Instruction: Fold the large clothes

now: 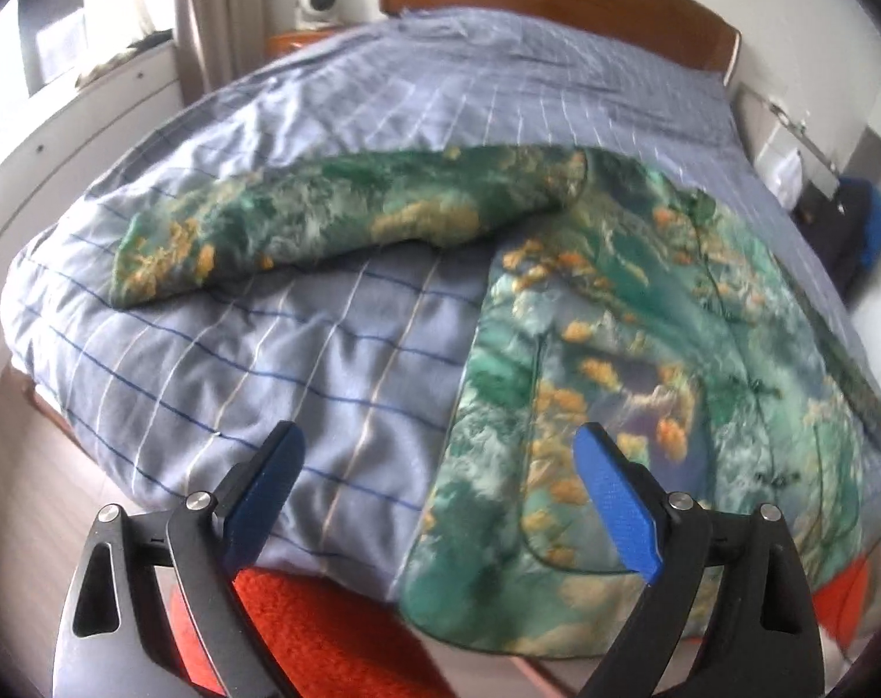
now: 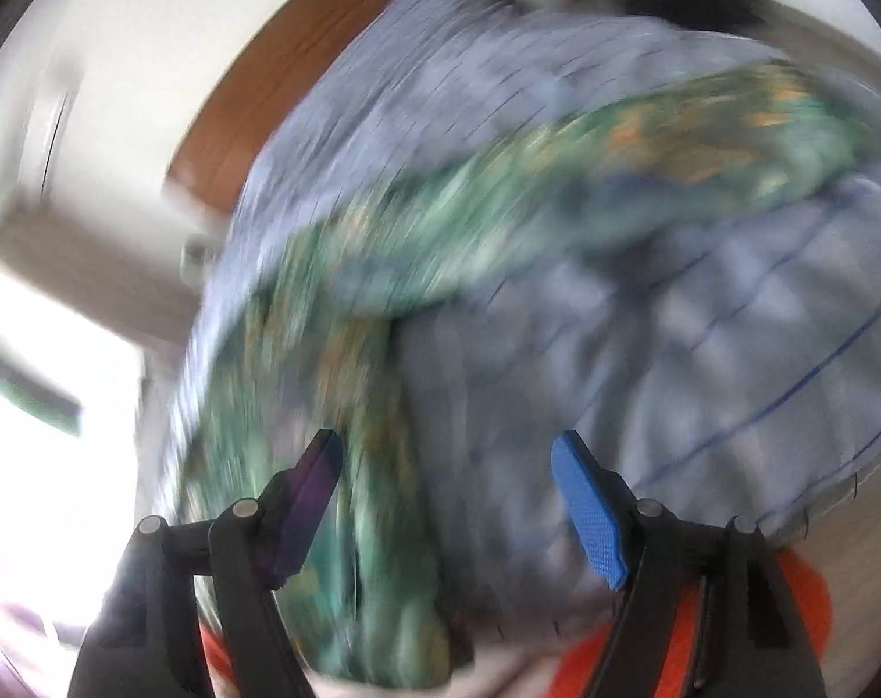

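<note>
On the bed (image 1: 207, 384), the garment's (image 1: 644, 349) hem overhangs; both claws gape wide.

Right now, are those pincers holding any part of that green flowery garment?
No. Left gripper and right gripper are both open above the garment, gripping nothing.

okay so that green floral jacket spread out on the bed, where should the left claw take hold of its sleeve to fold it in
Grip the cuff end of the green floral padded jacket's sleeve, probably from its lower edge nearest the open left claw. The sleeve lies stretched out flat across the blue striped quilt, away from the jacket body. Its free tip is unobstructed and should swing over the body in one move.
</note>
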Demonstrator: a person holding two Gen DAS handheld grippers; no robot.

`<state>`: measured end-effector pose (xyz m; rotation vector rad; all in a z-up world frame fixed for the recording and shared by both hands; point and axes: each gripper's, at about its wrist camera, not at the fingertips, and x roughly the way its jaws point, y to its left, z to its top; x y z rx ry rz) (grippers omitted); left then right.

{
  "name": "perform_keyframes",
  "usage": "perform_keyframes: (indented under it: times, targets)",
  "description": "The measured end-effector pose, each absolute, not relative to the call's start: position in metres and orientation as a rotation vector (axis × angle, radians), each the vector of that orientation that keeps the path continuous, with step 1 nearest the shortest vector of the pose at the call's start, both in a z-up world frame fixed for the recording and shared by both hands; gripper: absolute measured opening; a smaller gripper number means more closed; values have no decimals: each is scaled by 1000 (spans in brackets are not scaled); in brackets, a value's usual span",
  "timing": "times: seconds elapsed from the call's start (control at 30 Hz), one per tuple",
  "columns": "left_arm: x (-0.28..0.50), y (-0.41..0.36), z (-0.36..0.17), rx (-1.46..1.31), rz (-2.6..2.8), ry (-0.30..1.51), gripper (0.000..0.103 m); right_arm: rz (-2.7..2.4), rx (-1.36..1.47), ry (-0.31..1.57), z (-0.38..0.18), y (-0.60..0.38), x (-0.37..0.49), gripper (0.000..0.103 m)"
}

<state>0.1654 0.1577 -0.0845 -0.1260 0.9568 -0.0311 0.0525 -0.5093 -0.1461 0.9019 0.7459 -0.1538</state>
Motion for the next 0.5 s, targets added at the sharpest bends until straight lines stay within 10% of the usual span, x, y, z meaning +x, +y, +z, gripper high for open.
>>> perform_keyframes:
  times: [0.5]
  targets:
    - [147,133,-85,-66,-45,982,96,-402,1288,547,-186,-672,34,75]
